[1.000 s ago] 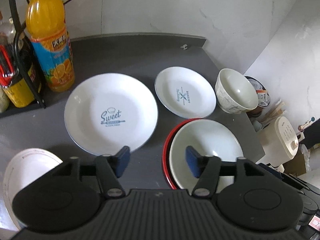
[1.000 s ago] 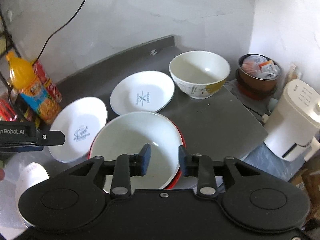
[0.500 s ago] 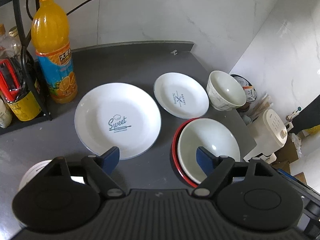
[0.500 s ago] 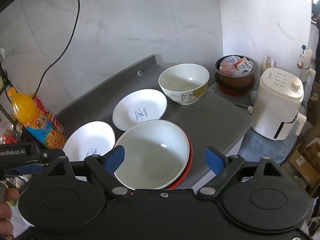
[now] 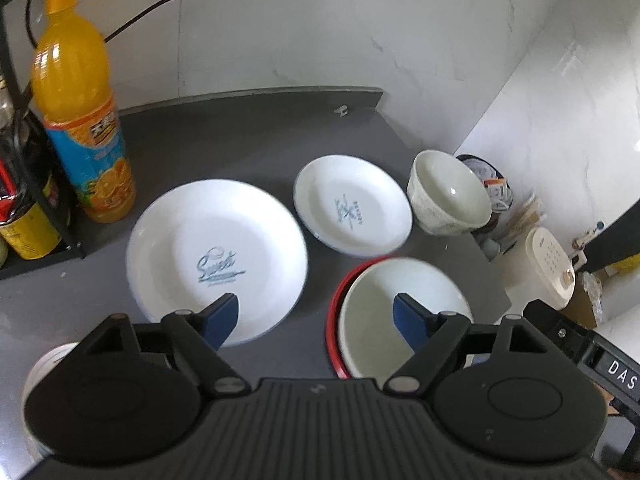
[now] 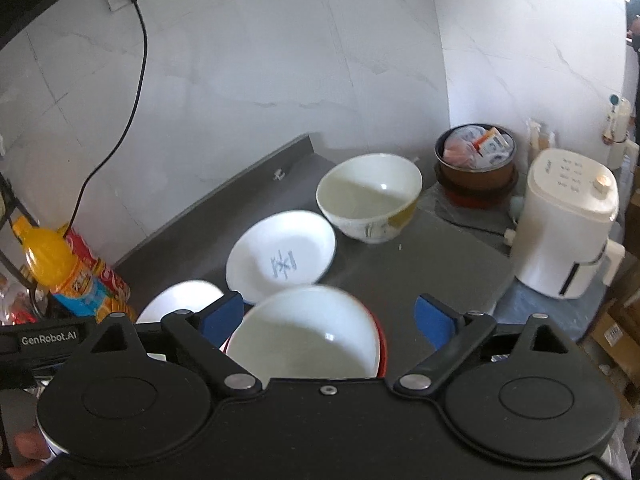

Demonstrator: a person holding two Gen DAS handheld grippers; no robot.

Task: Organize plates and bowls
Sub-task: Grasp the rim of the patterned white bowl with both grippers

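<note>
1. While both hover, the left hand-held gripper (image 5: 316, 318) and right hand-held gripper (image 6: 330, 316) gape wide, empty.
2. Biggest plate (image 5: 216, 256) lies flat on the worktop (image 5: 240, 148).
3. White bowl (image 6: 304, 336) nests in the red plate (image 5: 334, 320), probably stacked to save room.
4. Smaller plate (image 5: 352, 204), then deep bowl (image 6: 368, 196), sit apart, unsorted.

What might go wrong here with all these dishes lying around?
The white bowl sits in a red dish near the counter edge; a nudge might tip both off. The orange juice bottle stands close to the big plate, so sliding that plate could knock it over.
</note>
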